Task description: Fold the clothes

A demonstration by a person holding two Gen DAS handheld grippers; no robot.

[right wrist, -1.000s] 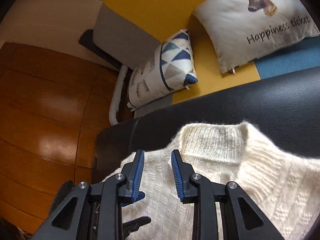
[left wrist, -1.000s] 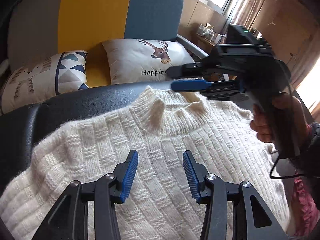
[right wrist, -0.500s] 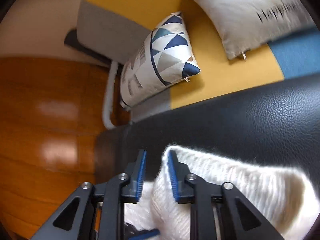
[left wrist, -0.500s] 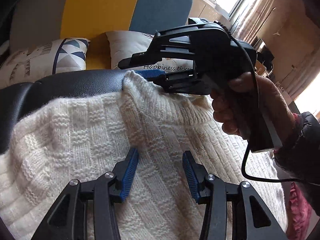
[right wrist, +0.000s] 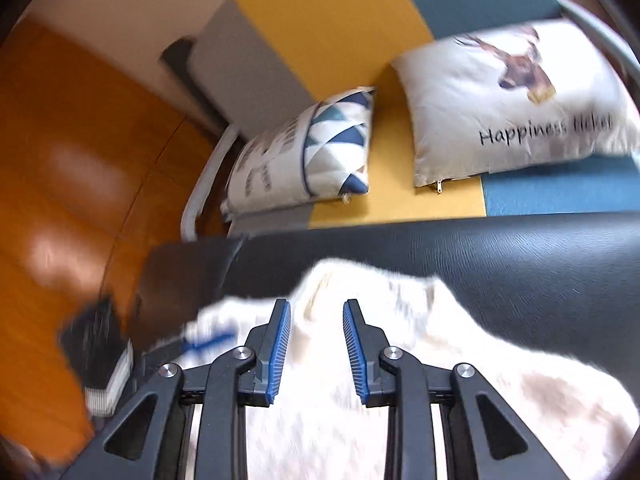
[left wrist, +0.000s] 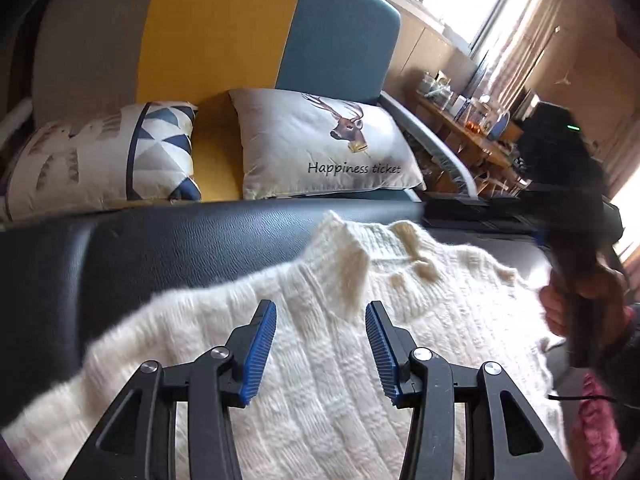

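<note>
- White knit sweater (left wrist: pixel 320 380): spread flat on the black leather surface (left wrist: pixel 160 248) in front of me, ribbed collar (left wrist: pixel 348 252) at the far edge, toward the sofa.
- My left gripper (left wrist: pixel 321 350): above the sweater below the collar, jaws parted about halfway, nothing between the pads.
- My right gripper (right wrist: pixel 316 350): over the collar area, blurred; jaws opening, gap narrow, no cloth pinched.
- My right hand (left wrist: pixel 576 300): on the black handle at the right edge.
- Deer cushion (left wrist: pixel 328 152) and triangle-print cushion (left wrist: pixel 104 160): on the yellow-and-blue sofa (left wrist: pixel 248 32) beyond.
</note>
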